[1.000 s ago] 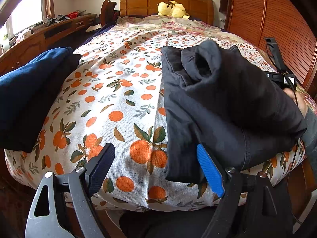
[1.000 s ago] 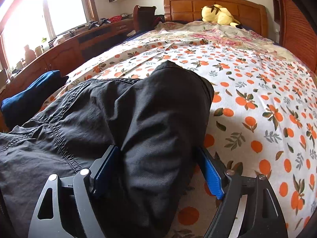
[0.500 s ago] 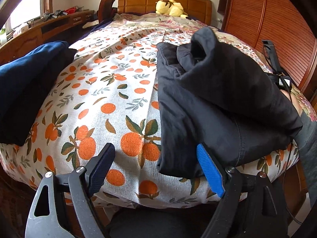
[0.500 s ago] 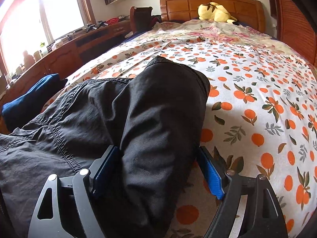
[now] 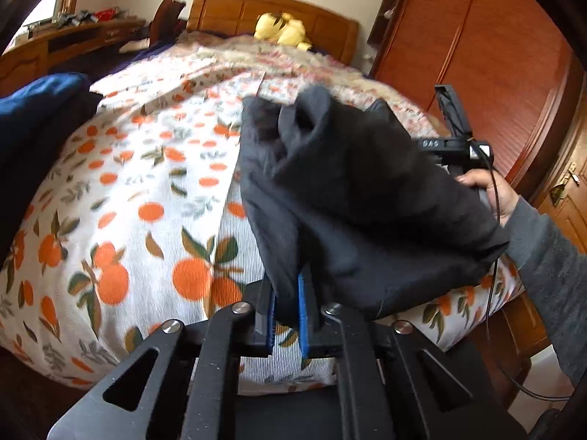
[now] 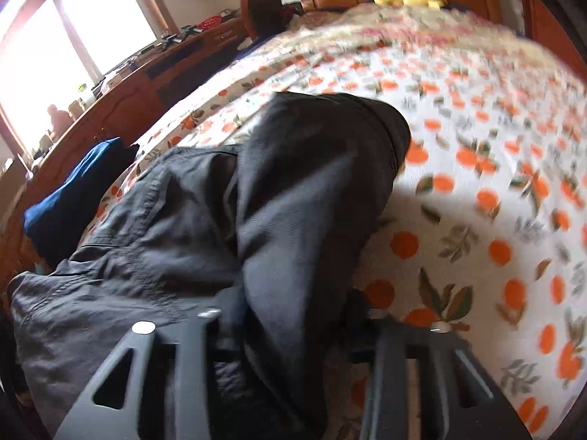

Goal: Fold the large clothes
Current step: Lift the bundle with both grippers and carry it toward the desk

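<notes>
A folded black garment [image 5: 359,205] lies near the foot of the bed and lifts off the orange-print bedspread [image 5: 146,198]. My left gripper [image 5: 286,315] is shut on its near left edge, with cloth pinched between the blue pads [image 5: 303,315]. In the right wrist view the same black garment [image 6: 293,220] fills the middle. My right gripper [image 6: 290,315] is shut on a thick fold of it, and the pads are hidden by cloth. The right gripper also shows in the left wrist view [image 5: 455,143], held by a hand behind the garment.
A folded blue and black pile [image 5: 33,135] sits at the bed's left edge, also in the right wrist view [image 6: 77,190]. A yellow plush toy [image 5: 282,31] lies by the wooden headboard. A wooden wardrobe [image 5: 495,55] stands on the right, a long wooden dresser [image 6: 154,77] under the window on the left.
Both grippers have closed on the black garment, the left on its near edge, the right on a thick fold. The garment has lifted and bunched, and both views have swung.
</notes>
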`<state>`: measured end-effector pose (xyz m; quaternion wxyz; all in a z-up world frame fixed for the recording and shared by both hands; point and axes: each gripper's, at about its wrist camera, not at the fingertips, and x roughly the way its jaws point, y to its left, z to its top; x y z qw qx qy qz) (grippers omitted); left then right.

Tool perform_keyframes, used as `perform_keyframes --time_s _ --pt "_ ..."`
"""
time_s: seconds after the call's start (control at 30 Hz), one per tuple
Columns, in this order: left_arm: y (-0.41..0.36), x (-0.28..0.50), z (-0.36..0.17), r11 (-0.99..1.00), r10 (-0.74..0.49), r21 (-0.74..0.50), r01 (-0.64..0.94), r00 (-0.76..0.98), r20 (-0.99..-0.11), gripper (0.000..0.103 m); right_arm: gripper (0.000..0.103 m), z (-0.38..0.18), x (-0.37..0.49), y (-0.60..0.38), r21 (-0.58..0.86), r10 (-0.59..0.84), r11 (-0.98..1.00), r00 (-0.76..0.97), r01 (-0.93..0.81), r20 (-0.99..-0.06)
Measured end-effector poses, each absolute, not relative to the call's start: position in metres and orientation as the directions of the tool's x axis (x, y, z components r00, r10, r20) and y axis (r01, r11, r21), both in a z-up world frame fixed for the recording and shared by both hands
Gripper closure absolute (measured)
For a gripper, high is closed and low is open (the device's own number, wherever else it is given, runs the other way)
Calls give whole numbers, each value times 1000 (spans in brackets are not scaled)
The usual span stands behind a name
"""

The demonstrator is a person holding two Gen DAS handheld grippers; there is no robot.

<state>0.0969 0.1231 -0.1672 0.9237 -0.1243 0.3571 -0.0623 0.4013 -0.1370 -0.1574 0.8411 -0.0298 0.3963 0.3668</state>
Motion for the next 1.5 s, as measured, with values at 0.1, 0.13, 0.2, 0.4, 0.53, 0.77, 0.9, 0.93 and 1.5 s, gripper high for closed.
perform_keyframes --time_s 0.1,0.13,0.2,0.4,0.53,0.77,0.9,0.93,1.5 --pt "133 89 -152 946 -243 -317 60 780 -577 94 77 -136 384 -132 182 580 735 467 -653 -668" --pt "137 87 -149 946 -243 -319 64 789 -564 94 77 -130 378 -129 170 575 738 476 -653 -666" --pt "148 83 -145 951 -215 -306 45 807 -550 94 78 -122 364 -121 149 574 729 478 -669 -665" --pt "187 74 -133 956 -178 -294 21 836 -519 95 80 -90 330 -92 115 595 722 527 -682 -607" --pt "222 70 -107 970 -116 -243 -7 866 -487 95 80 -69 312 -53 69 606 699 538 -712 -587" --pt "324 47 -49 973 85 -154 -169 893 -442 95 80 -12 295 66 23 680 608 506 -794 -530" --pt "383 22 -19 948 258 -67 -312 872 -417 95 80 17 273 152 9 741 534 462 -846 -487" --pt "397 17 -15 936 293 -57 -346 861 -416 95 80 22 269 175 12 752 515 445 -857 -486" --pt "493 -34 -62 810 491 -11 -587 688 -534 88 47 -52 235 284 -47 660 491 407 -870 -631"
